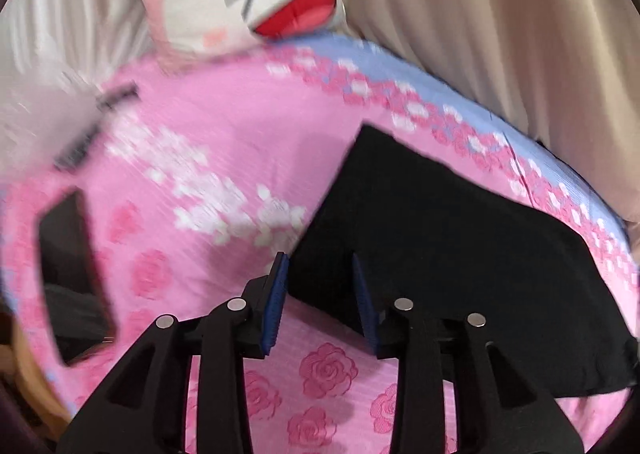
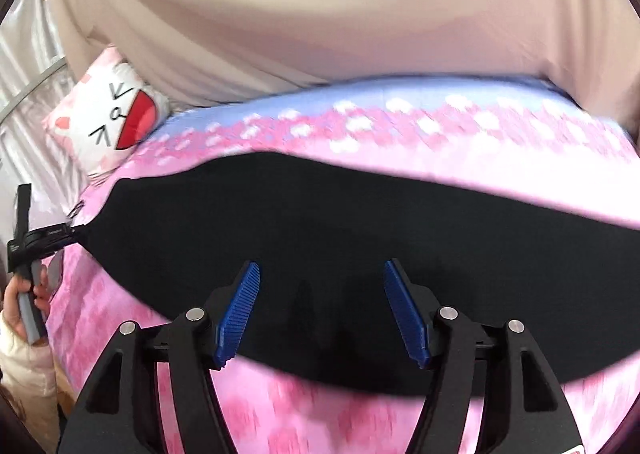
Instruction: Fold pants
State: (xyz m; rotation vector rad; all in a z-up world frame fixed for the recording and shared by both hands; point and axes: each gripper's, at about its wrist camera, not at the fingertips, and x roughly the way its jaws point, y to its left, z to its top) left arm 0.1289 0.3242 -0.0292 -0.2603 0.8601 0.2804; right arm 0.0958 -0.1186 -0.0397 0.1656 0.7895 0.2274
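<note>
The pants point(image 2: 320, 238) lay flat on the bed point(image 2: 400, 426), a dark band spread over the pink rose-print cover. Seen from the right gripper point(image 2: 322, 308), their long axis ran left to right across the bed, parallel to the near edge; which end was the waistband could not be told. One end pointed toward the pillow point(image 2: 108, 122), and the left gripper point(image 1: 320, 294) worked at that end.

Both pairs of fingers stood apart and held nothing. The right fingers point(image 2: 240, 310) hovered over the near long edge at mid-length. The left fingers point(image 1: 276, 302) framed a near corner of the cloth.

Judged from this layout, the step in hand was approaching for a grasp. To do it well:

1. Lower each gripper until one finger slides under the hem.
2. Pinch every cloth layer, but not the cover beneath.
3. Lift both grips level, keeping the edge taut.

Motion blur hid seams and any existing creases.
</note>
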